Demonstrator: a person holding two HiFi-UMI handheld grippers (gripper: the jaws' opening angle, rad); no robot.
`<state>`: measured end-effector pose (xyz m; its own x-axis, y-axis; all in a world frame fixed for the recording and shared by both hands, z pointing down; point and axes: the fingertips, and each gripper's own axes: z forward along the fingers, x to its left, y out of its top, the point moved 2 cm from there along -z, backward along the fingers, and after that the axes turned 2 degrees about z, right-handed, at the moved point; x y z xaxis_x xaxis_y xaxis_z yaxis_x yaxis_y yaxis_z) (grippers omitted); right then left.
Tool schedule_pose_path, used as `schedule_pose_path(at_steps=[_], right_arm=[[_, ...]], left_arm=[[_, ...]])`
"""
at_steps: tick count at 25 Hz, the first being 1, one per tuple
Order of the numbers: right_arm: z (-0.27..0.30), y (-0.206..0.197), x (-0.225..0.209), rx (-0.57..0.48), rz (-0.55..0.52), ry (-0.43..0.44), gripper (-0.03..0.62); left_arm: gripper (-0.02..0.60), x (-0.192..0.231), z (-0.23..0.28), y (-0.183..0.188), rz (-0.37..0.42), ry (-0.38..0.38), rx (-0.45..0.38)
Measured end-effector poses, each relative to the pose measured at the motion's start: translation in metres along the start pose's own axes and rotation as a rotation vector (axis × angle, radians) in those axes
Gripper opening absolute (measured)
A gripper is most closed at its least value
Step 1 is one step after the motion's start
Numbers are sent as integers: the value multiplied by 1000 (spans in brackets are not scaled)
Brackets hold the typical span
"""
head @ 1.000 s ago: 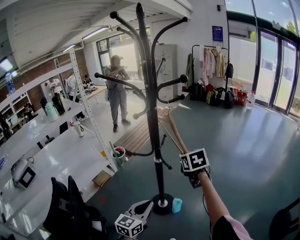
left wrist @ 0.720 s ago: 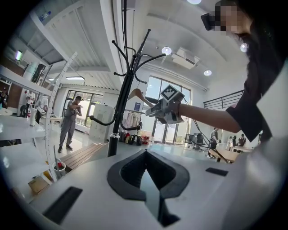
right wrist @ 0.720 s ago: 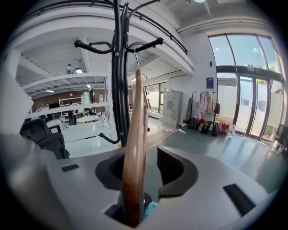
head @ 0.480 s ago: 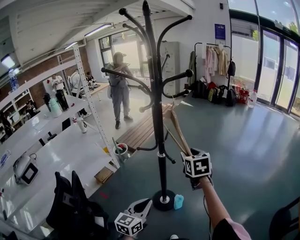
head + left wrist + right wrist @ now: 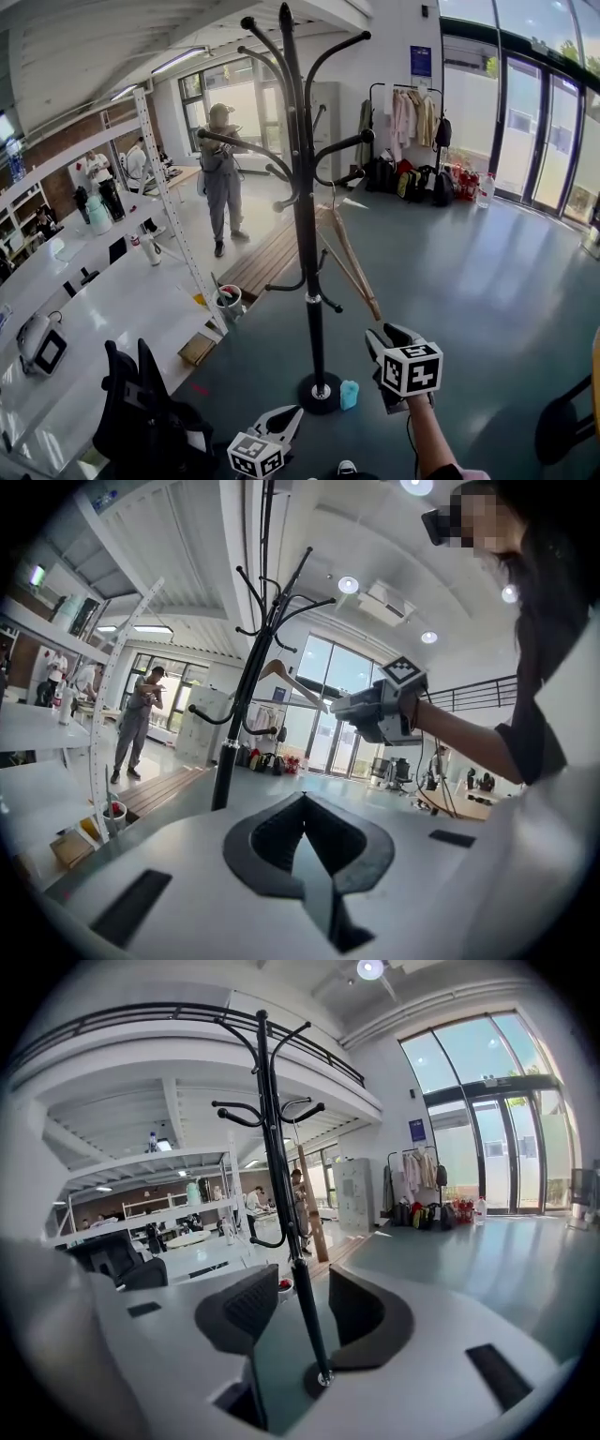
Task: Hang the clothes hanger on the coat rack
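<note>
The black coat rack (image 5: 306, 234) stands on the grey floor in the middle of the head view. A wooden clothes hanger (image 5: 352, 255) hangs by its hook from one of the rack's right arms, free of both grippers. My right gripper (image 5: 386, 339) is below and in front of the hanger, apart from it, with its jaws open and nothing between them. In the right gripper view only the distant rack (image 5: 273, 1129) and hanger (image 5: 308, 1206) show past the gripper (image 5: 302, 1286). My left gripper (image 5: 287, 419) is low at the bottom edge, shut and empty (image 5: 302, 803).
White shelving (image 5: 103, 281) and a black chair (image 5: 141, 412) fill the left side. A person (image 5: 221, 178) stands behind the rack beside a wooden bench (image 5: 272, 264). A small blue object (image 5: 349, 394) sits by the rack's base. A clothes rail (image 5: 409, 112) stands at the far wall.
My right gripper has opened, let go of the hanger and drawn back toward me. The hanger stays hanging on the rack arm. The left gripper has hardly shifted.
</note>
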<state>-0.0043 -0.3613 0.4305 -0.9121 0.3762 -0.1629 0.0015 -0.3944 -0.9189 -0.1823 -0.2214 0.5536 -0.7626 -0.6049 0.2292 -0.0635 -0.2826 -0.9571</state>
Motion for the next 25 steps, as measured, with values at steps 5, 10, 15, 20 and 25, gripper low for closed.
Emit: schedule_pose_path(at_steps=[5,10,15,20,25], right_arm=[[-39,-57,22,12,57,49,167],[-66,-122,59,109,70,147,159],[-78,-151,82,110,108,171,42],[-88,-164,93,115,106,232,22],[-116,-178,84,142,108,276,11]], left_arm=[[0,-14,-17,-21,16,-63,24],[0,-30,-33,-39,-10,-93,43],[0,-39,-45,-42,-22,-85,36],[0,-51,-46,-28,-15,-46,-19],[-2,-87,-43,-20,-35,-19,-52]])
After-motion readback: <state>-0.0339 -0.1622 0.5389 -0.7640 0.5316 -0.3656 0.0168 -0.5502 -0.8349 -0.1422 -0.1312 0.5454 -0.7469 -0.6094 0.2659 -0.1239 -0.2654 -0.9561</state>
